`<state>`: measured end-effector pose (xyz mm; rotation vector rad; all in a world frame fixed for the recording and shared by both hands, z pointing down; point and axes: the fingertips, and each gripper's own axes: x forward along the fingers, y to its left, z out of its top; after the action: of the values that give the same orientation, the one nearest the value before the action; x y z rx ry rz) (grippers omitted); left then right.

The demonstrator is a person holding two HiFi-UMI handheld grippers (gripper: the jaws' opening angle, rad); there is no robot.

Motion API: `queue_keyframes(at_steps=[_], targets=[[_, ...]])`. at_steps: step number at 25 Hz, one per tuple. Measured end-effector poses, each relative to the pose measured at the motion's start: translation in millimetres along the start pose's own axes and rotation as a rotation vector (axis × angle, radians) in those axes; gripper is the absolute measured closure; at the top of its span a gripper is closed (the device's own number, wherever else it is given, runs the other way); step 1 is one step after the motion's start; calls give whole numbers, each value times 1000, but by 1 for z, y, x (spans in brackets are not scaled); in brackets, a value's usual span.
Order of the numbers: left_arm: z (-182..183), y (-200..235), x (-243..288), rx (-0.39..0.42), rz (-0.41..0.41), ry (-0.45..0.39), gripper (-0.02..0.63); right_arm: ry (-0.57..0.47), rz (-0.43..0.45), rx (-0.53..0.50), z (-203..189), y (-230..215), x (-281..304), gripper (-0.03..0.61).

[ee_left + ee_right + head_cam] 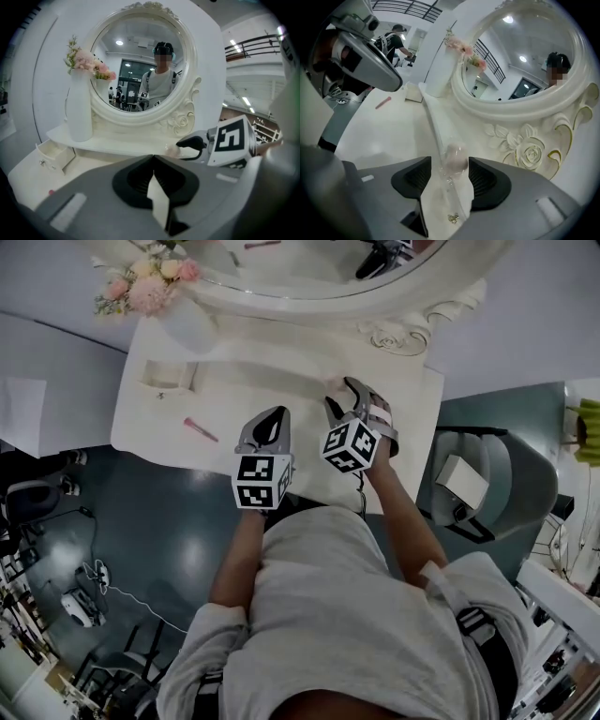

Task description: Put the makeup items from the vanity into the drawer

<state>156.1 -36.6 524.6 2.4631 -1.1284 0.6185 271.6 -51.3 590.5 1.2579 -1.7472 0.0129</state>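
Home furnishings stand staged inside a large work hall. A white ornate vanity table (403, 409), an oval mirror in a cream rose-carved frame (180, 123) and a tall white vase (78, 112) of pink flowers (89, 63) suggest a bedroom. Around them lie a glossy dark teal floor (178, 540) and a loose white cable (131, 597). Dark mezzanine railings (253, 44) and ceiling strip lights (246, 101) run overhead, and another person (397, 40) stands in the background.

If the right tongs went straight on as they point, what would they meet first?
Probably the small clear pinkish item on the vanity, standing between the open right tongs; depth is unclear.
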Motion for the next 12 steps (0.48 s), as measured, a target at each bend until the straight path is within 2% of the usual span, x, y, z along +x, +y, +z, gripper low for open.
queue_keyframes(at_steps=[3, 6, 12], targets=[[-3, 13, -4, -17, 20, 1, 611, 11, -35, -53, 5, -4, 4, 388], [-7, 25, -8, -36, 39, 5, 611, 9, -40, -108, 13, -3, 6, 396], [-10, 45, -17, -69, 73, -4, 611, -47, -12, -115, 40, 11, 4, 407]])
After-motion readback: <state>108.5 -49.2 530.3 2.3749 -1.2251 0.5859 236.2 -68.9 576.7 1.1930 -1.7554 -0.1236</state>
